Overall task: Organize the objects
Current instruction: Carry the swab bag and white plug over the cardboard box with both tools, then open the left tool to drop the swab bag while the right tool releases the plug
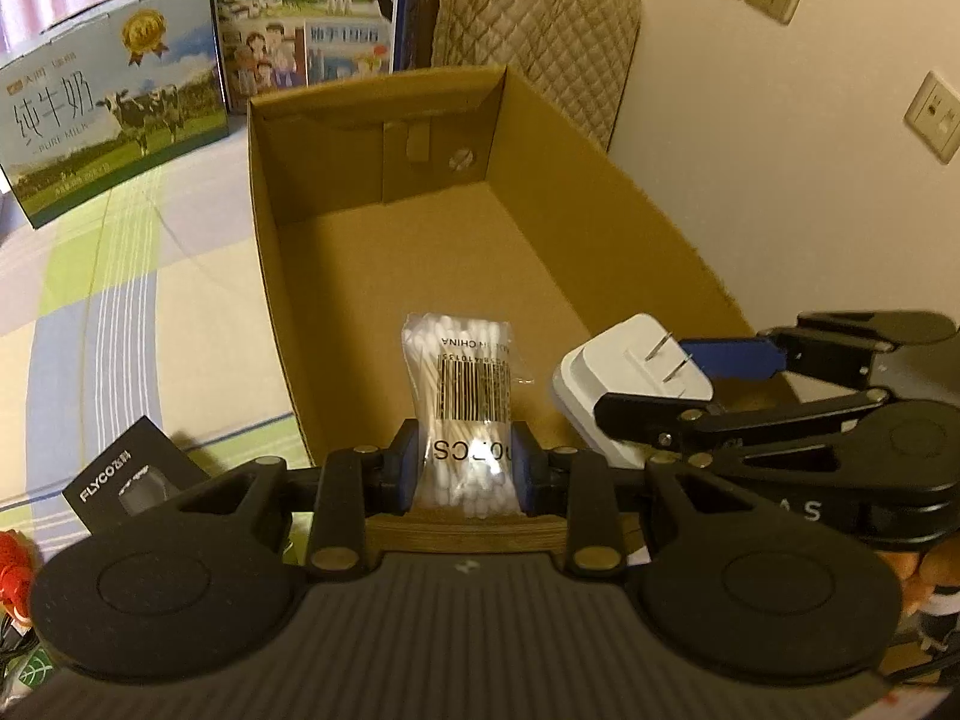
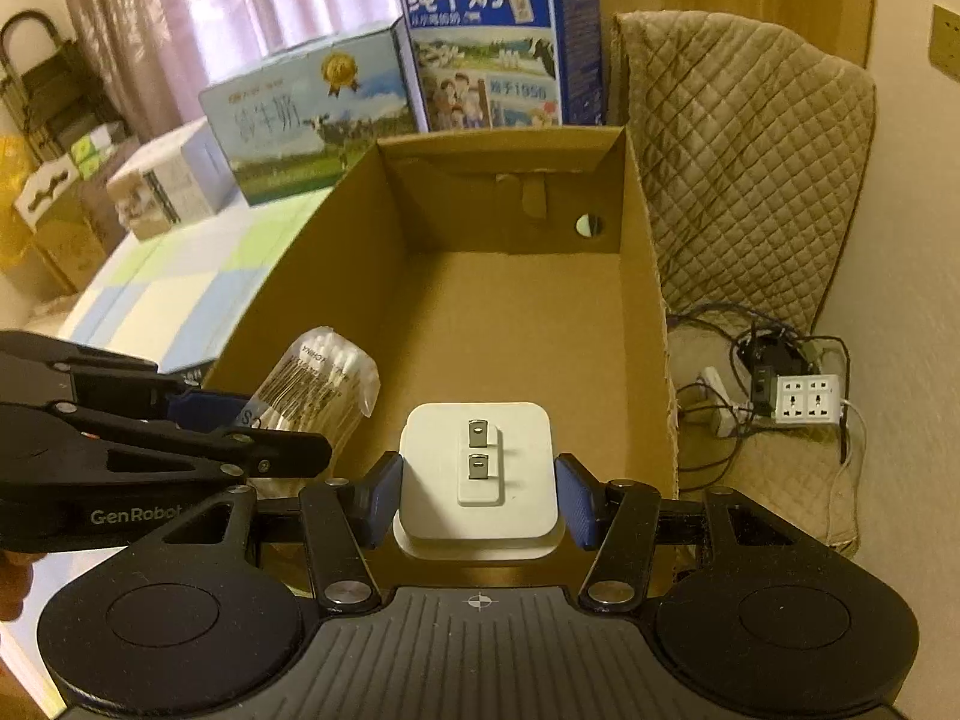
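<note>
Left wrist view: left hand-held gripper (image 1: 462, 468) clamped on cotton swab pack (image 1: 462, 396), long axis pointing forward over near end of cardboard box (image 1: 600, 204). Right hand-held gripper (image 2: 477, 495) clamped on white charger (image 2: 477, 474), prongs up, just right of pack. Box floor lies below and ahead of both; neither clearly nearer.

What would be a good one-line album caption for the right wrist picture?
Right gripper holds a white plug adapter over an open cardboard box, beside the left gripper carrying cotton swabs.

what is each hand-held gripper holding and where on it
Left hand-held gripper: cotton swab pack, pinched at its near end. Right hand-held gripper: white plug adapter, by its sides.
</note>
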`<state>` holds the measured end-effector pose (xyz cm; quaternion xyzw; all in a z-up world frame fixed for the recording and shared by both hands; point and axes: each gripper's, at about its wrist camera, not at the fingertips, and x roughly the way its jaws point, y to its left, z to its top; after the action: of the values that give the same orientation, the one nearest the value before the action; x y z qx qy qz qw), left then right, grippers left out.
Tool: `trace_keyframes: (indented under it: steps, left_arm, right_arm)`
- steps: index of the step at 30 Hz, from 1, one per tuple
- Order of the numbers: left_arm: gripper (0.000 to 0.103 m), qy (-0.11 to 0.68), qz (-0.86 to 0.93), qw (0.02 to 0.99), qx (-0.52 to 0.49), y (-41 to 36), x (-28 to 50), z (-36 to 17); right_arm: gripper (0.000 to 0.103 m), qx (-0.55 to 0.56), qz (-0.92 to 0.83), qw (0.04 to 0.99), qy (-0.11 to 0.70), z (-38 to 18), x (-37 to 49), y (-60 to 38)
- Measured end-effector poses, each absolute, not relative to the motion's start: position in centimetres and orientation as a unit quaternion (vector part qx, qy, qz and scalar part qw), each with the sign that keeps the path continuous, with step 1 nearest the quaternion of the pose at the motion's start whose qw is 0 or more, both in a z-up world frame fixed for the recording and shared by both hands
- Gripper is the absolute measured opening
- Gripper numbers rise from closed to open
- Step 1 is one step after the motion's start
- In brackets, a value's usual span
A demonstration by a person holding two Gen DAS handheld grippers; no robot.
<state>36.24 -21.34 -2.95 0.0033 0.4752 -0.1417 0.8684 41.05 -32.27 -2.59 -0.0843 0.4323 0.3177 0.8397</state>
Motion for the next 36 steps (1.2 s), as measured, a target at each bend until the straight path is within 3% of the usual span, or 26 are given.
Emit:
trace_keyframes:
  steps: [7, 9, 18, 36]
  left_arm:
    - [0.027, 0.492, -0.132, 0.860, 0.022, -21.9, 37.1, -3.8]
    - [0.036, 0.493, -0.127, 0.860, 0.027, -21.8, 37.3, -3.9]
    - [0.046, 0.491, -0.128, 0.861, 0.034, -22.1, 37.5, -3.8]
    - [0.048, 0.488, -0.123, 0.863, 0.033, -22.0, 37.1, -3.6]
  right_arm:
    - [0.051, -0.100, 0.327, 0.832, 0.437, -3.1, 41.5, -32.1]
    - [0.051, -0.102, 0.327, 0.832, 0.436, -3.2, 41.6, -32.1]
    - [0.052, -0.110, 0.330, 0.826, 0.442, -3.5, 42.2, -32.4]
    - [0.053, -0.137, 0.359, 0.812, 0.440, -3.6, 42.4, -32.0]
